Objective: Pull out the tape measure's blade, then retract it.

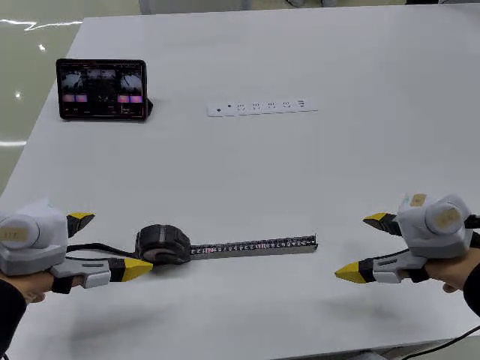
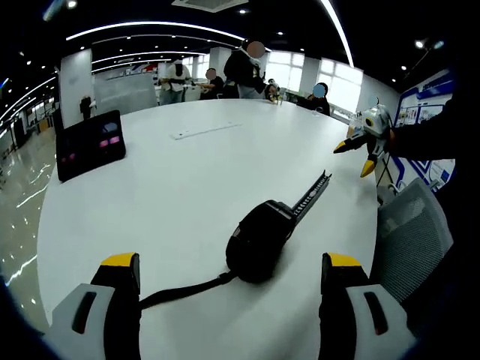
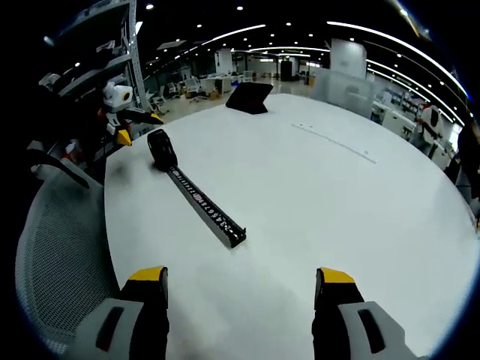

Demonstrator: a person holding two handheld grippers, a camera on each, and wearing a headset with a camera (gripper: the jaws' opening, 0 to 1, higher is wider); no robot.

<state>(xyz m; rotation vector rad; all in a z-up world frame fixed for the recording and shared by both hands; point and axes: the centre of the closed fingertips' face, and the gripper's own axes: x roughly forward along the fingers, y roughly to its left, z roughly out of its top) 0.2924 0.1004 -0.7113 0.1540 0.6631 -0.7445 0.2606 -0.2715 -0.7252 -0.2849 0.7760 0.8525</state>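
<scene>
The left gripper [image 1: 112, 242] has its jaws spread wide and grips nothing. The tape measure [image 1: 161, 244] lies on the white table [image 1: 300, 172] just ahead of those jaws. In the left gripper view there is bare table between the case and each yellow tip. From the head view the nearer tip looks very close to the case, and I cannot tell whether it touches. A black strap [image 2: 184, 291] trails from the case back between the jaws.

The blade [image 1: 255, 246] is pulled out and lies flat on the table, running from the case toward the right gripper [image 1: 355, 246]. Its hook [image 1: 313, 241] is at the far end. The right gripper's jaws are also wide open and empty, and they are well apart from the hook.

The numbers on the blade are too small to read. A tablet [image 1: 101, 88] stands propped near the far left corner of the table, with its screen lit but too small to make out. A white power strip [image 1: 261, 106] lies flat toward the far side. The left hand [image 1: 30, 286] and the right hand [image 1: 452, 271] are both cut off by the picture's edge. A mesh chair [image 2: 412, 232] sits beside the table, and people [image 2: 247, 67] stand blurred beyond the far side.
</scene>
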